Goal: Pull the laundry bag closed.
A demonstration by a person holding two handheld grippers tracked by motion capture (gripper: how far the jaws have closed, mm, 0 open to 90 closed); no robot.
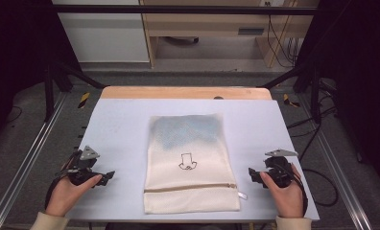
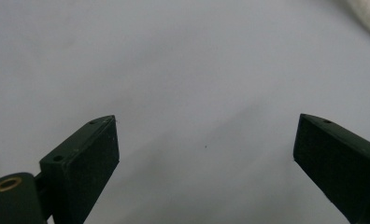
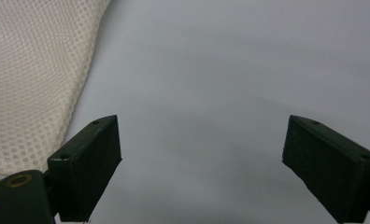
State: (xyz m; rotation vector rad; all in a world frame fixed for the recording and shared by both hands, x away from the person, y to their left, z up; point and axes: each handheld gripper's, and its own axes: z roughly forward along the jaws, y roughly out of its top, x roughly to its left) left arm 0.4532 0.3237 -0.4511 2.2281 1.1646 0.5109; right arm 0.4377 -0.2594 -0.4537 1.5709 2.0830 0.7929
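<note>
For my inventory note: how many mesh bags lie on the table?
1. The cream mesh laundry bag lies flat at the table's centre, between both grippers, zipper near the person.

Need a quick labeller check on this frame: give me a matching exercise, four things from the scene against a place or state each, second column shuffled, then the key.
Things:
1. mesh bag
2. left gripper
3. right gripper
4. zipper pull

Places or states:
A. open, over bare table left of the bag
B. lies flat at the table's middle
C. sticks out at the bag's near right edge
D. open, beside the bag's right edge

Pairs: 1-B, 2-A, 3-D, 4-C
</note>
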